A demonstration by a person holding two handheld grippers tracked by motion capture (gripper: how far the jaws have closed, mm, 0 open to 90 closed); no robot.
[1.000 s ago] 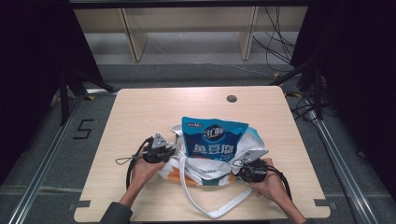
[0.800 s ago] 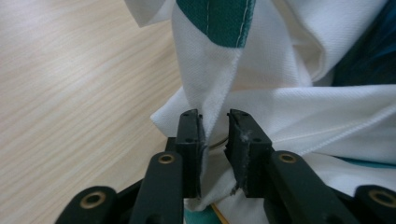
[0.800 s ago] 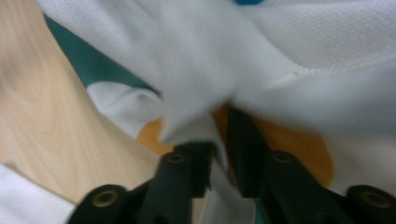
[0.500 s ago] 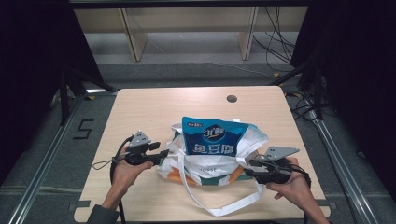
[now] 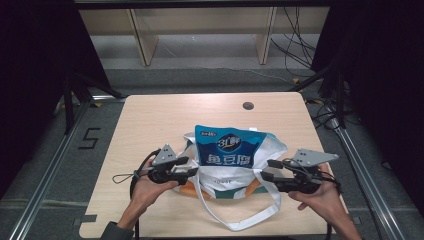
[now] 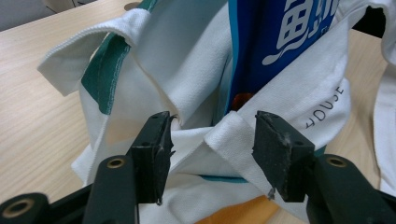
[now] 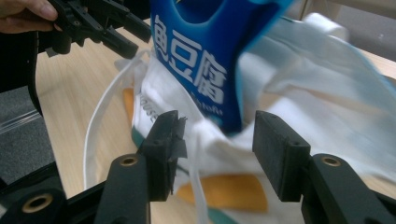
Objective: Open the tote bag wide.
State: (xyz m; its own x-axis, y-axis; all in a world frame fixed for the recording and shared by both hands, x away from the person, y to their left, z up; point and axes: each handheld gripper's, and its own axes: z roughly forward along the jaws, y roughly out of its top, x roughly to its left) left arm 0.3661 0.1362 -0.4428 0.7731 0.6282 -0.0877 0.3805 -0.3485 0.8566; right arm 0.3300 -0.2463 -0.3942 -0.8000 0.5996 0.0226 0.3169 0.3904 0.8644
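A white tote bag point(image 5: 227, 172) holding a blue packet point(image 5: 228, 146) is flanked near the worktop's point(image 5: 150, 120) front edge by the left gripper point(image 6: 212, 140) and right gripper point(image 7: 217, 140), jaws open.

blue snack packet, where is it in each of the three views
High view: blue snack packet at table centre, standing out of the white tote bag.
Left gripper view: top right, above the open jaws.
Right gripper view: top centre, above the open jaws.
Shared landmark: the packet's large white characters.
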